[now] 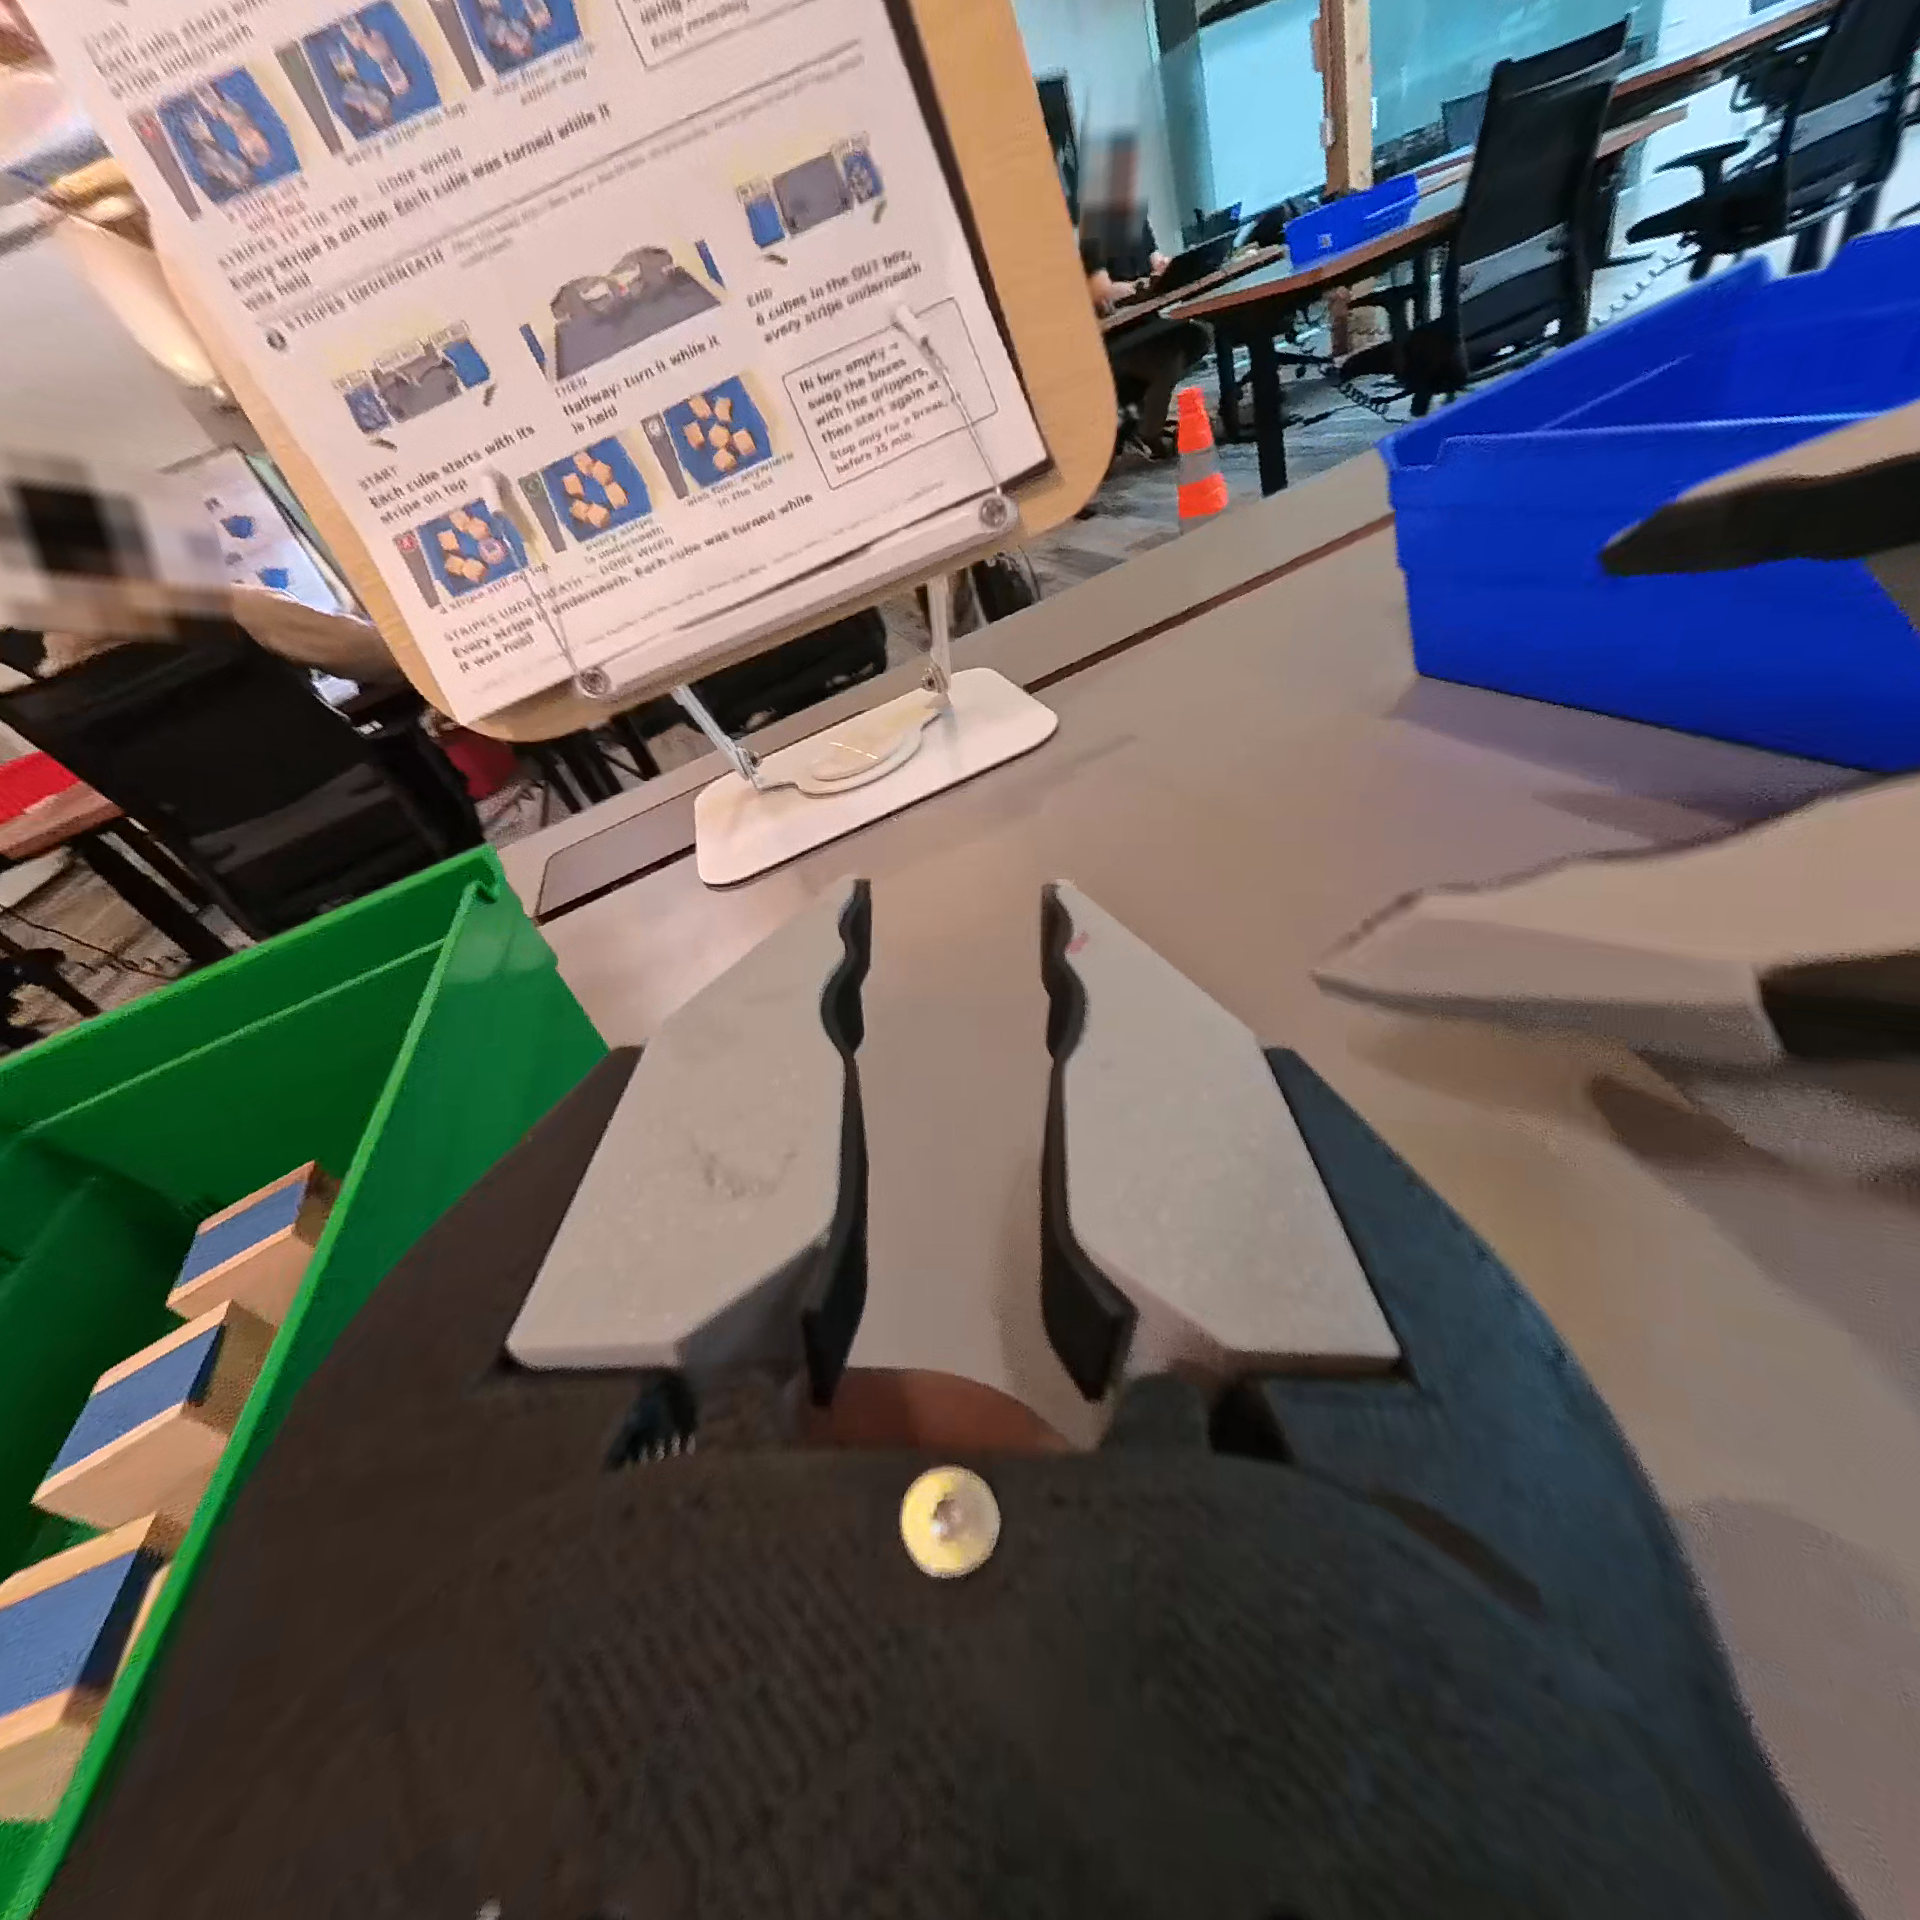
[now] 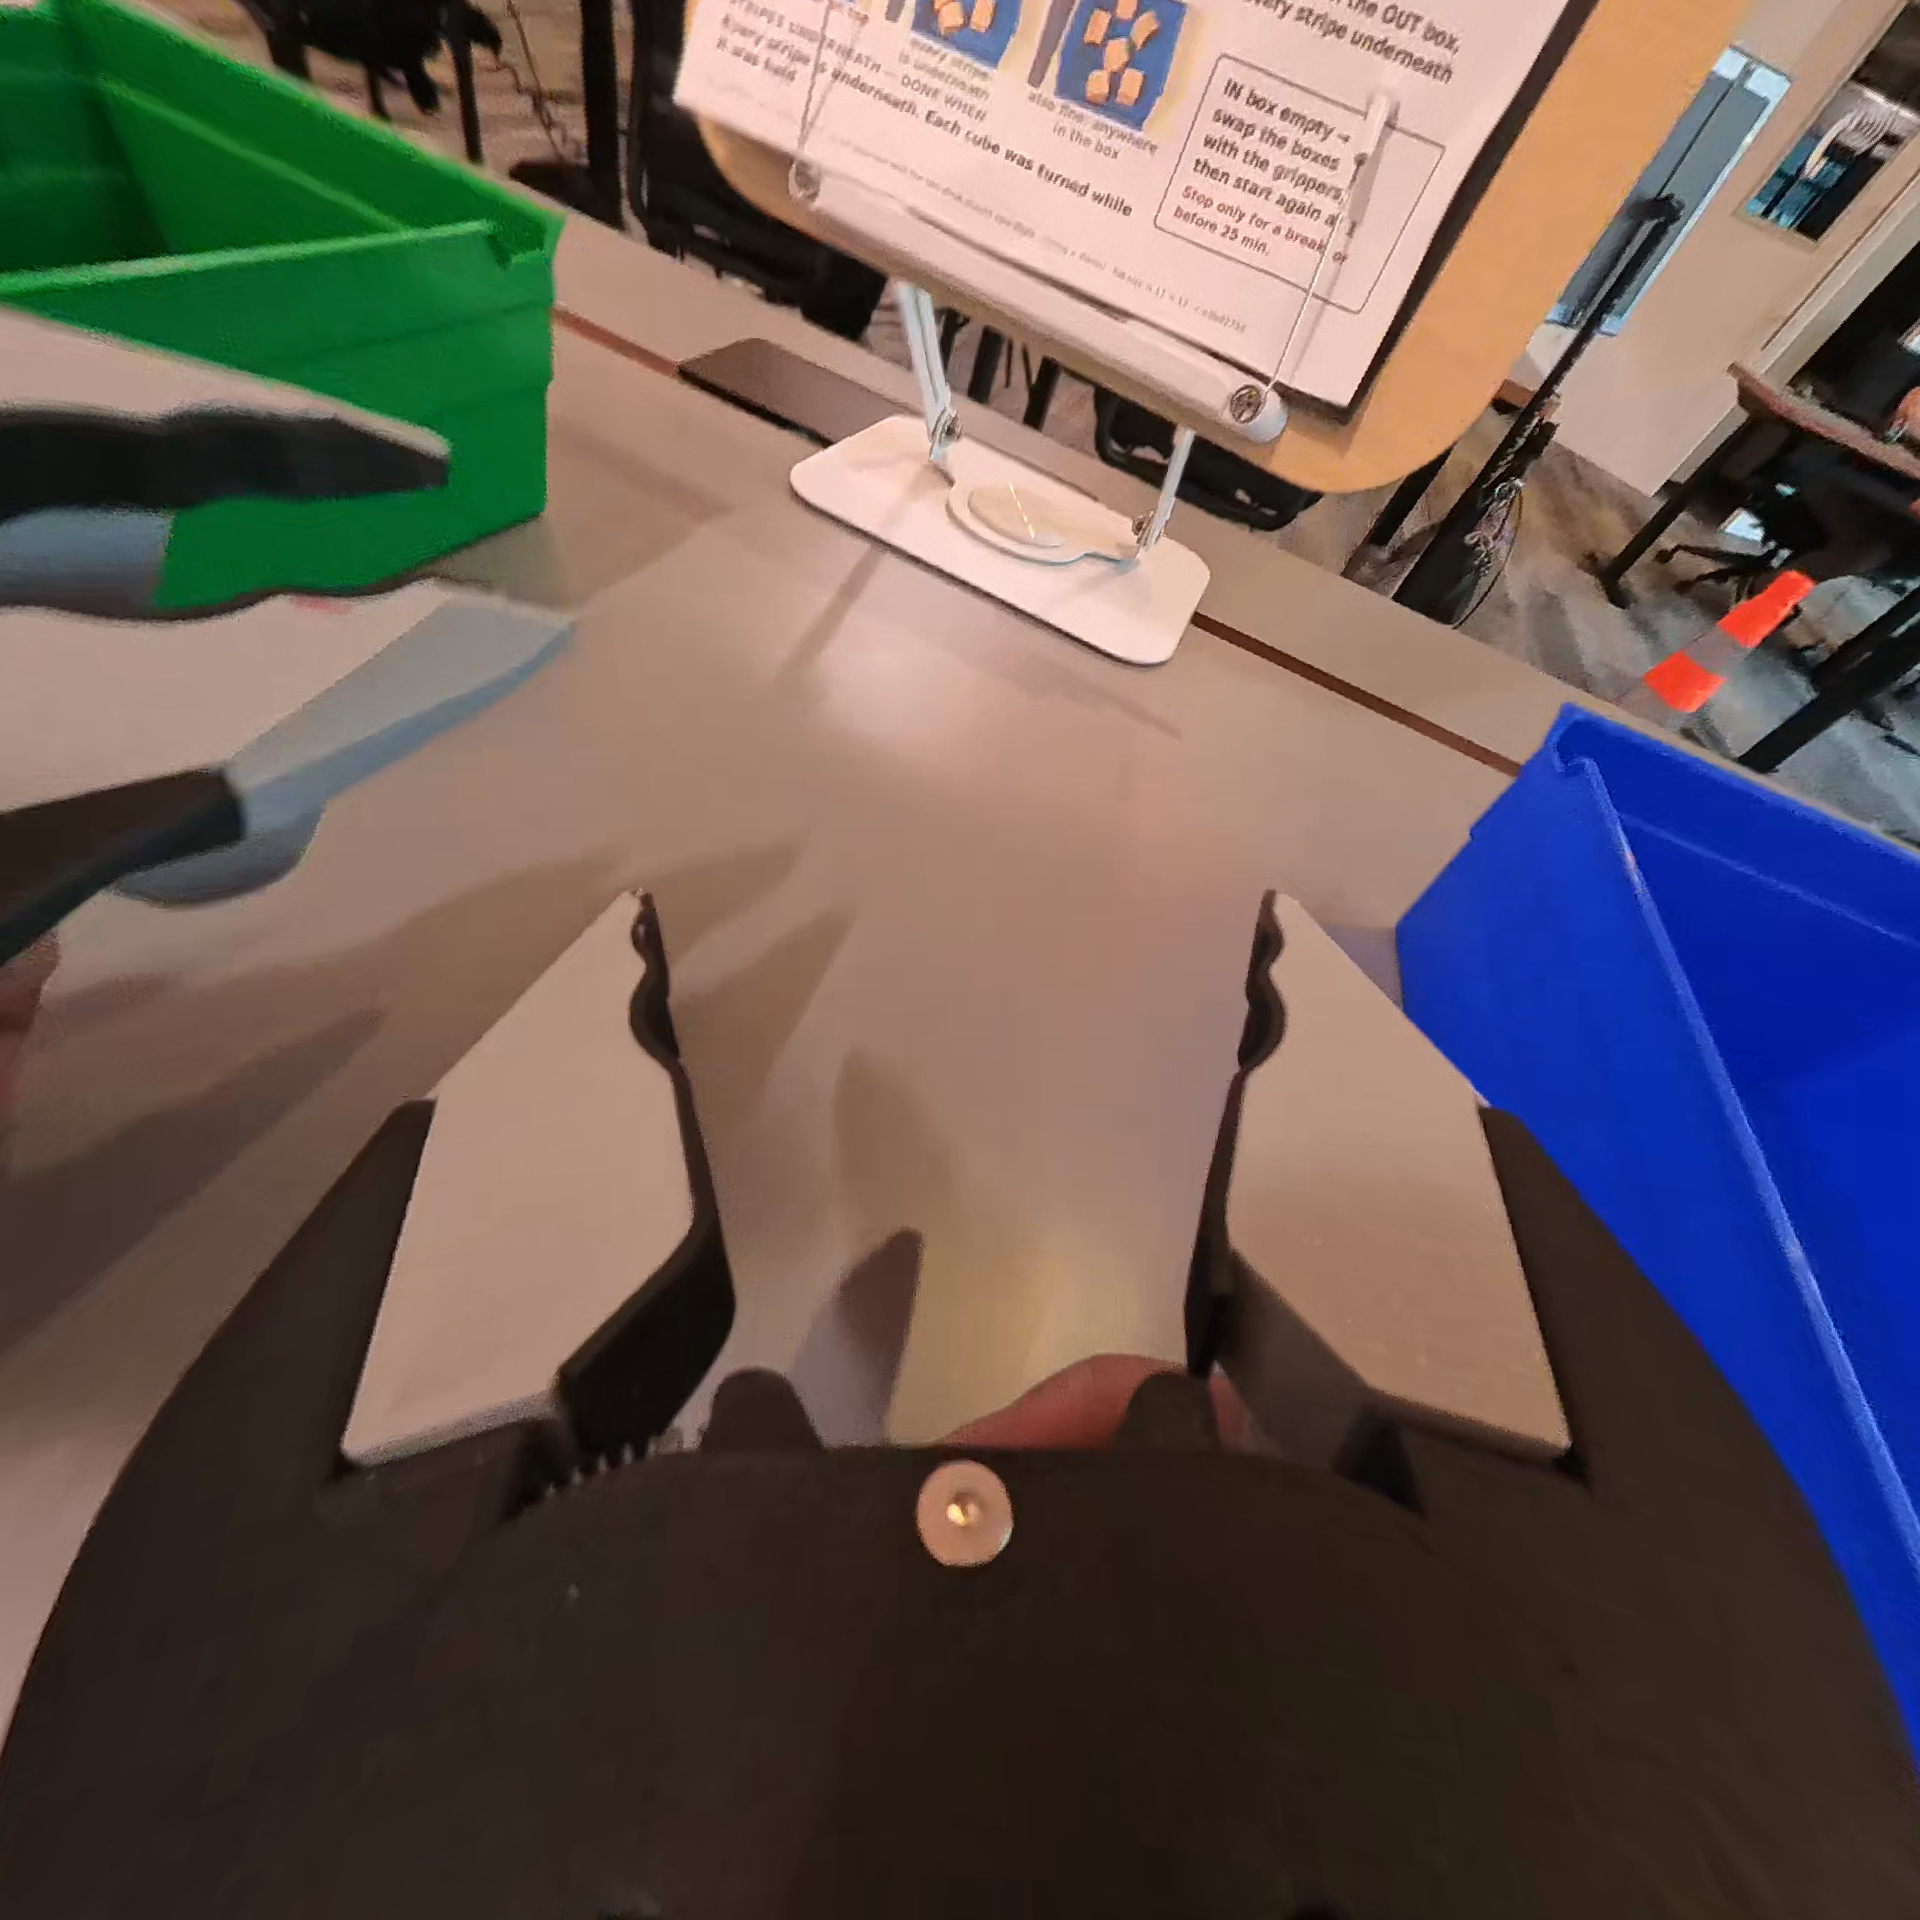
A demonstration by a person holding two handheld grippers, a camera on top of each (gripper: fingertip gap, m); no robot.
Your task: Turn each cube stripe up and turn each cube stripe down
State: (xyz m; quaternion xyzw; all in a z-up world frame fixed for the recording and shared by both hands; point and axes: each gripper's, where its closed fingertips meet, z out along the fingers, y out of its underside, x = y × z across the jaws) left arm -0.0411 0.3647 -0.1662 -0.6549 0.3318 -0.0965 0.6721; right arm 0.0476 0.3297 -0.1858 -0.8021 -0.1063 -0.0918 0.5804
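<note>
Left wrist view: left tool slightly apart, empty, over the worktop beside the green bin. Right tool wide apart, empty.

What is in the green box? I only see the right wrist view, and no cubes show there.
Observer: Wooden cubes lie in the green box; the left wrist view shows at least three.
Operator: Which way do their stripes face?
Observer: The blue stripes face up.
Operator: Is the left tool holding one?
Observer: No. The left tool is slightly open, with only bare table between its fingers.
</note>
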